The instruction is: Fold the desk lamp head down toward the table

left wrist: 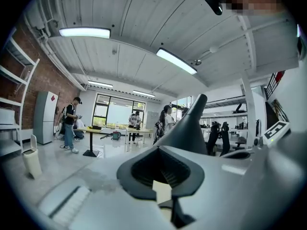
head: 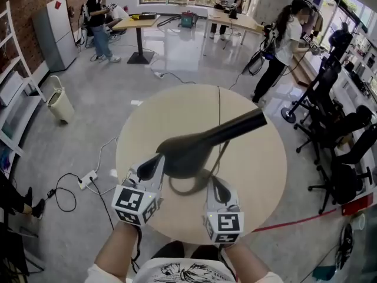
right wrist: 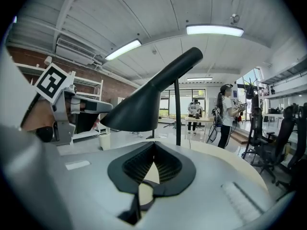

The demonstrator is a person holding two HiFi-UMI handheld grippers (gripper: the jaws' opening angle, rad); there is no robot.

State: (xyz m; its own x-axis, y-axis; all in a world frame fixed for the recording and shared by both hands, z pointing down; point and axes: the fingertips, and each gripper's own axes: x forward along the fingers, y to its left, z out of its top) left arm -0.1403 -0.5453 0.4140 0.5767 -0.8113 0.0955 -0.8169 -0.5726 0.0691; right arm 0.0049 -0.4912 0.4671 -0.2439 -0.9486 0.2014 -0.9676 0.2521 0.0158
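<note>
A black desk lamp stands on the round beige table [head: 259, 175]. Its cone-shaped head [head: 185, 152] hangs low over the table's near half, and its arm [head: 241, 125] slopes up to the right. A thin upright pole [right wrist: 177, 109] shows behind the head [right wrist: 144, 104] in the right gripper view. My left gripper [head: 156, 161] is shut and empty, its tip at the left rim of the lamp head; the head [left wrist: 189, 128] rises close ahead of it. My right gripper [head: 217, 184] is shut and empty, just below and right of the head, apart from it.
Black office chairs [head: 344, 152] crowd the floor to the right. A power strip [head: 88, 178] and cables lie on the floor at the left, near a white bin [head: 60, 102]. People work at tables [head: 138, 22] at the far end.
</note>
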